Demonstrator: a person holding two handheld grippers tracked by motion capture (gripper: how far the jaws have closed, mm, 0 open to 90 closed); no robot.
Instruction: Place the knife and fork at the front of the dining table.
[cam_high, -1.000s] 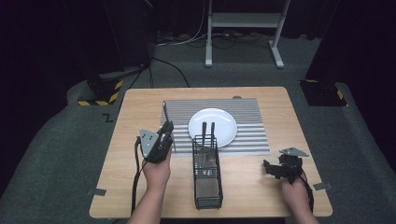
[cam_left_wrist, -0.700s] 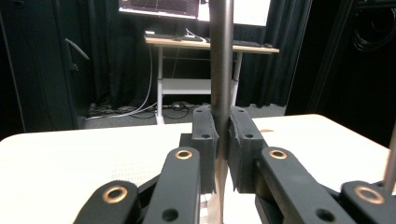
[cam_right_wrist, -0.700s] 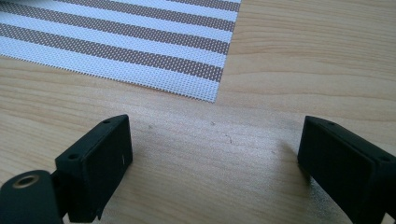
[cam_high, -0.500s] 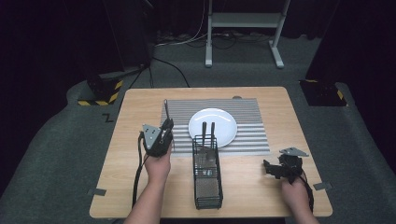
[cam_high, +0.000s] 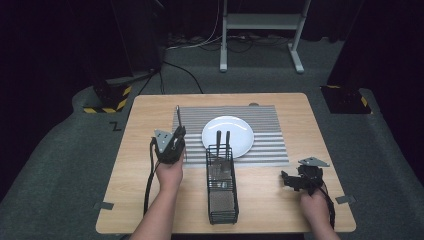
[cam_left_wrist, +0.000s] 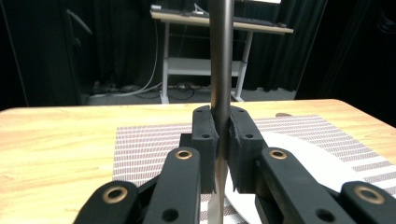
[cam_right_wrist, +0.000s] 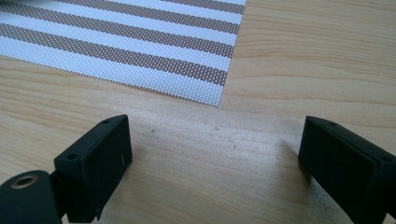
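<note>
Left gripper view: metal utensil (cam_left_wrist: 220, 56) stands upright, clamped between the closed jaws of the left gripper (cam_left_wrist: 223, 135), above the striped placemat (cam_left_wrist: 149, 144) beside the white plate (cam_high: 227, 135). Right gripper (cam_right_wrist: 215, 154) rests wide apart, holding nothing, over the table (cam_right_wrist: 303, 46).

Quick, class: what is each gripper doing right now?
Left gripper: shut on the metal utensil.
Right gripper: open, holding nothing, above the wooden table.
</note>
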